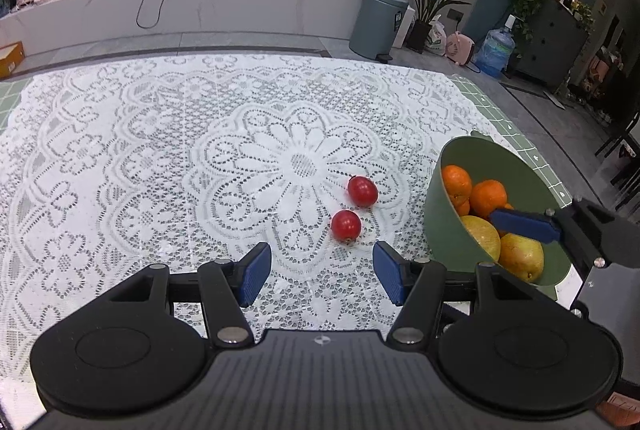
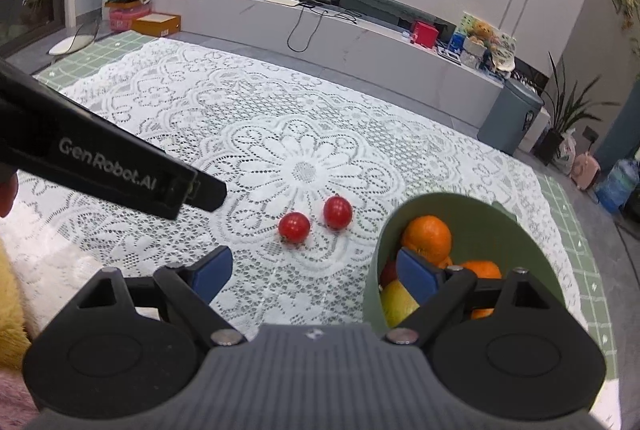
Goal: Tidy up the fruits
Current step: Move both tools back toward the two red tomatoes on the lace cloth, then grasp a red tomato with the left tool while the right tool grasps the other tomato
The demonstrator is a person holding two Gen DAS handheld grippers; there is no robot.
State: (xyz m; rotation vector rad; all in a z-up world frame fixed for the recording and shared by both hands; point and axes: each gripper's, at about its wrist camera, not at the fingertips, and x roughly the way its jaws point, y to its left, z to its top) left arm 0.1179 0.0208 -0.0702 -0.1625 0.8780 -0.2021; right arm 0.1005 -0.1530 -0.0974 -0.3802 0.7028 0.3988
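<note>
On a white lace tablecloth (image 1: 160, 158), two cherry tomatoes lie close together but apart: in the left wrist view the near tomato (image 1: 346, 225) sits at about twelve o'clock, just ahead of the left gripper (image 1: 322, 270), and the far tomato (image 1: 362, 191) lies at one o'clock from it. The left gripper's blue pads stand spread with only cloth between them. At three o'clock stands a green bowl (image 1: 444, 230) holding oranges (image 1: 487, 196) and yellow pears (image 1: 520, 256). The right gripper (image 2: 316, 274) is spread wide and holds nothing; its right pad reaches over the bowl's rim above the fruit, while its left pad hangs over the cloth outside the bowl.
</note>
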